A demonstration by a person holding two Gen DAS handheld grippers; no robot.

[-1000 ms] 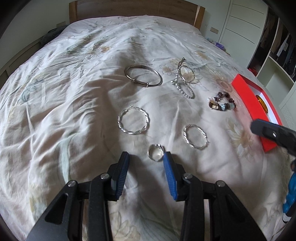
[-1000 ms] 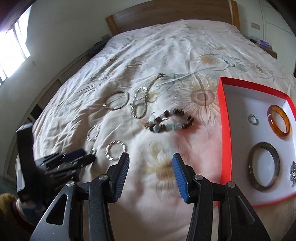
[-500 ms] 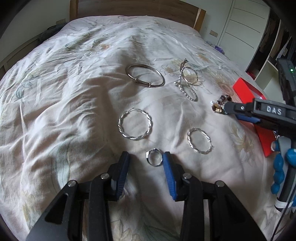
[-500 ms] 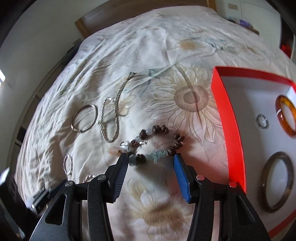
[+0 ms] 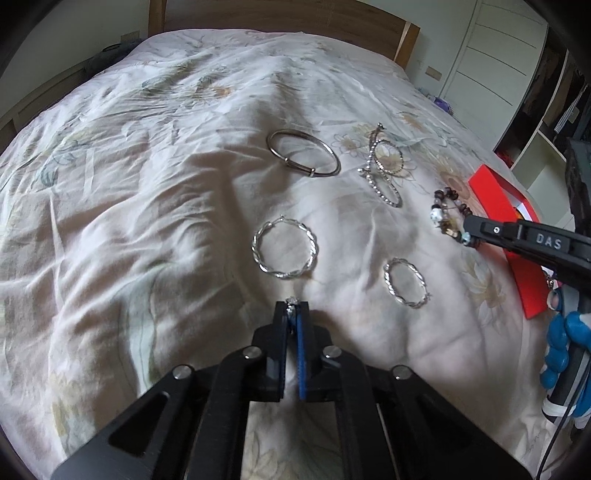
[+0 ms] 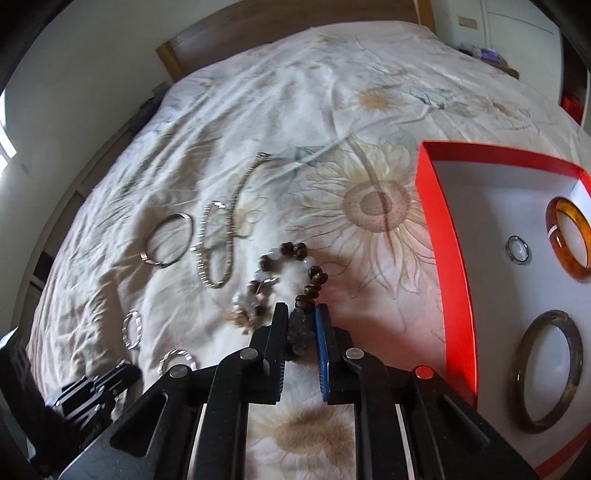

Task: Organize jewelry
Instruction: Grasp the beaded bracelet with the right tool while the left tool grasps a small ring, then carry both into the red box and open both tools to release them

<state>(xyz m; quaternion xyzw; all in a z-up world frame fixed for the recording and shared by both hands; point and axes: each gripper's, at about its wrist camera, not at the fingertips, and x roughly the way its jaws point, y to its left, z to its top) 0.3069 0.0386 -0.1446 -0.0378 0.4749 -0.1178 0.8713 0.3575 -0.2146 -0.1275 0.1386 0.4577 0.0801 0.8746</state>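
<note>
Right now both grippers are clamped on jewelry over the flowered bedspread (image 5: 147, 192). The left gripper (image 5: 292, 308) has its jaws pressed almost together on a small silver ring (image 5: 291, 303), whose stone pokes up just above the fingertips, at the near middle of the left wrist view. Just beyond it lies a large twisted silver hoop (image 5: 283, 248), and to the right of that a smaller twisted hoop (image 5: 406, 282). Farther off rest a plain silver bangle (image 5: 303, 154) and, to its right, a sparkling chain bracelet (image 5: 382, 171) looped over itself.

The right gripper (image 6: 301, 319) is closed to a narrow gap around the dark beads at the near end of a beaded bracelet (image 6: 284, 266); the rest of the strand, brown and pale beads with a small tassel, curls away from the fingertips on the fabric. In the left wrist view the same bracelet sits at the tip of the right gripper, at the right side of the bed, near the red box (image 6: 447, 258).

That box lies to the right of the bracelet, its white floor showing. Inside it sit an amber bangle (image 6: 569, 240) at the far right, a small metal ring (image 6: 517, 250) just left of it, and a dark greenish bangle (image 6: 546, 373) nearer the camera. A wooden headboard (image 5: 280, 16) closes the far end of the bed.
</note>
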